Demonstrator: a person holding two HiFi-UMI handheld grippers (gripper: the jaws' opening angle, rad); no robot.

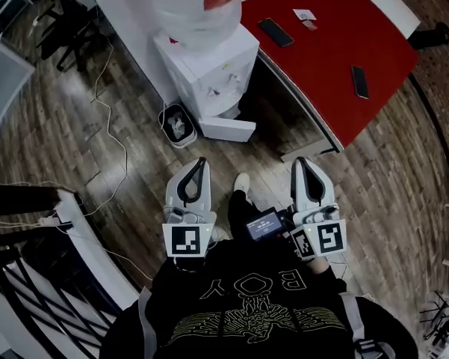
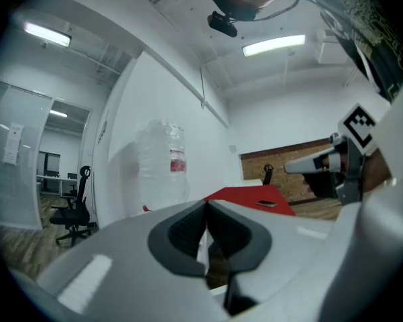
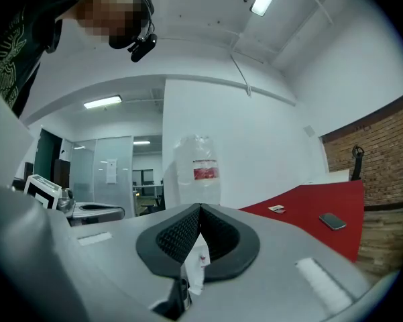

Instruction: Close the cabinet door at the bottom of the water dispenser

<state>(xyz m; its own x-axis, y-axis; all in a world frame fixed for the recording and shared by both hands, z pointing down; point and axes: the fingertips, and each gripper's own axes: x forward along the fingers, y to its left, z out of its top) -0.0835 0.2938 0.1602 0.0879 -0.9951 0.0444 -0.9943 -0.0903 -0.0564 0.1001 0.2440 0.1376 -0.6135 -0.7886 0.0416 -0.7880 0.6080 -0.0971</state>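
Most of the head view is taken up by a wooden floor. At upper right stands a red table, its long edge running just beside the water dispenser. The water dispenser is a white cabinet unit at top centre, set against a white wall and topped by a large clear bottle with a red label. At the dispenser's foot, the cabinet door is a white panel standing out from the base on the person's side rather than flush with the front, so it is open. A small bin sits on the floor, touching or just beside the dispenser's left lower corner.

The person stands well apart from the dispenser, holding both grippers close to the body and pointed toward it. The left gripper has its jaws fully together: in the left gripper view the dark pads meet at the tips and nothing lies between them. The right gripper is in the same condition, with the pads in contact at the tips and nothing held. Neither gripper touches the door. Each carries a marker cube at its rear.

One dark phone lies on the table near the dispenser, and a second phone lies nearer the table's front edge.
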